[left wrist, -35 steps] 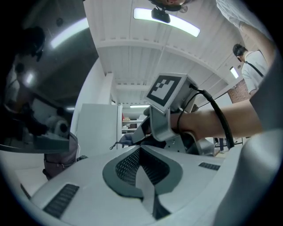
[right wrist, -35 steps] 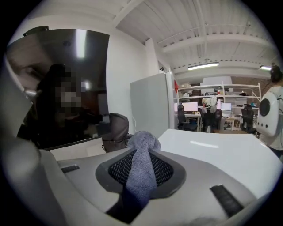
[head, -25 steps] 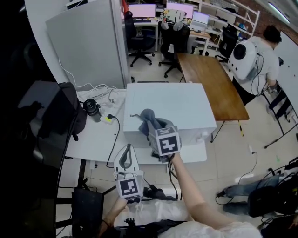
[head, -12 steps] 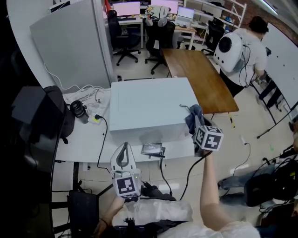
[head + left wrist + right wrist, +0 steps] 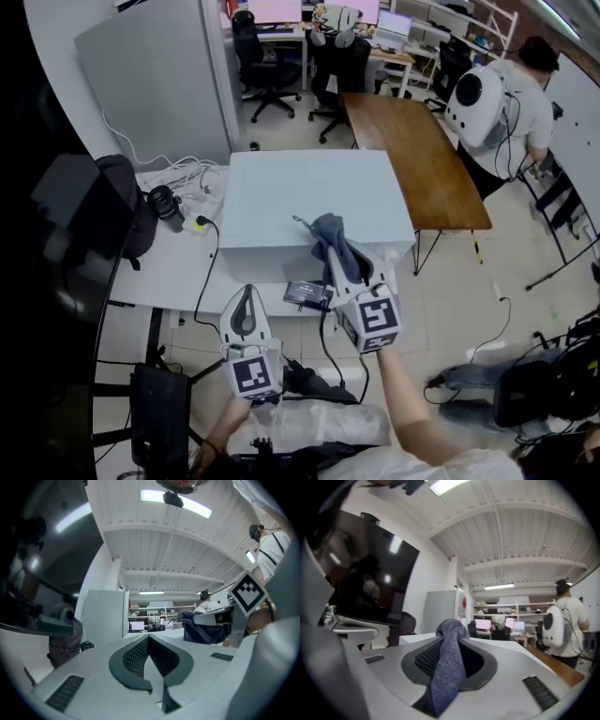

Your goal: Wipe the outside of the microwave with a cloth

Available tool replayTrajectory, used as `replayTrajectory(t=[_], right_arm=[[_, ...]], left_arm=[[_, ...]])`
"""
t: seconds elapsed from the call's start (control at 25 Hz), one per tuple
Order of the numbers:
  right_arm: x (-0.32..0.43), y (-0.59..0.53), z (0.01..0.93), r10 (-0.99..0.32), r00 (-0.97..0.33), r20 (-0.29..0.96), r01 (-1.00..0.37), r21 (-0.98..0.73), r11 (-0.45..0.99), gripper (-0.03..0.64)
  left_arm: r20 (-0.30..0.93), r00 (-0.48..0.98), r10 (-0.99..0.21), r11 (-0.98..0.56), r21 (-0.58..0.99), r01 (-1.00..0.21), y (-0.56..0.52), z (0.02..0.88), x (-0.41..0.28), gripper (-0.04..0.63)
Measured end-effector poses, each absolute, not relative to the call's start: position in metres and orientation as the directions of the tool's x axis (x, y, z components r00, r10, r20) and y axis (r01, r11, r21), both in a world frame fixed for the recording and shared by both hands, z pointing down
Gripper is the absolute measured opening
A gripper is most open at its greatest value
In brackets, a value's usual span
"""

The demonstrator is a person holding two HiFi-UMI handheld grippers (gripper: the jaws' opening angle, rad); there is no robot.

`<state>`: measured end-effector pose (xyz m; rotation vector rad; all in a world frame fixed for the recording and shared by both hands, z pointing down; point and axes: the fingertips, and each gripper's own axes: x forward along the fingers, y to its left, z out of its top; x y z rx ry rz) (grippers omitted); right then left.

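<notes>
The white microwave (image 5: 281, 197) stands on a white table (image 5: 178, 277); its top also shows in the right gripper view (image 5: 508, 645). A grey-blue cloth (image 5: 329, 232) is bunched at the microwave's front top edge. My right gripper (image 5: 339, 255) is shut on it, and the cloth (image 5: 446, 672) hangs down between the jaws. My left gripper (image 5: 247, 298) hovers lower left, in front of the table, shut with nothing in it (image 5: 149, 641). From the left gripper view I see the right gripper (image 5: 220, 618) and the cloth (image 5: 197, 629).
A black bag (image 5: 108, 216), a black cylinder (image 5: 165, 200) and cables lie on the table's left. A small dark device (image 5: 305, 293) sits in front of the microwave. A white partition (image 5: 159, 75), a wooden table (image 5: 417, 155) and a person with a white backpack (image 5: 497, 98) are beyond.
My right gripper carried the cloth from the microwave's front out to its right corner, then back to the front top edge. The left gripper has barely shifted.
</notes>
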<state>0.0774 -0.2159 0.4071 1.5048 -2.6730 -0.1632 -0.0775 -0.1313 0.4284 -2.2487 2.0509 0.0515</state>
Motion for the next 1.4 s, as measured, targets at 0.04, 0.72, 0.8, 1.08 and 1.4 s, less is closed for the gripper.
replayTrajectory(t=[0.04, 0.72, 0.8, 1.08, 1.4], right_arm=[[0.049, -0.206, 0.408, -0.817, -0.576, -0.023, -0.805, 0.192, 0.562, 0.097], [-0.119, -0.213, 0.519, -0.671, -0.741, 0.028, -0.528, 0.592, 0.608, 0.097], [-0.104, -0.218, 0.52, -0.695, -0.719, 0.027, -0.542, 0.604, 0.584, 0.097], [0.051, -0.227, 0.52, -0.88, -0.474, 0.018, -0.717, 0.573, 0.397, 0.097], [0.205, -0.235, 0.515, -0.987, -0.153, 0.052, -0.816, 0.556, 0.156, 0.097]], left_arm=[[-0.089, 0.083, -0.993, -0.078, -0.068, -0.995, -0.128, 0.432, -0.081, -0.008], [-0.047, 0.043, -0.998, -0.043, 0.007, -0.999, -0.118, 0.454, -0.129, -0.008], [-0.049, 0.062, -0.997, -0.063, 0.006, -0.998, -0.117, 0.451, -0.128, -0.008], [-0.026, 0.141, -0.99, -0.141, 0.014, -0.99, -0.116, 0.456, -0.105, -0.008], [-0.019, 0.236, -0.972, -0.236, 0.017, -0.972, -0.129, 0.464, -0.068, -0.008]])
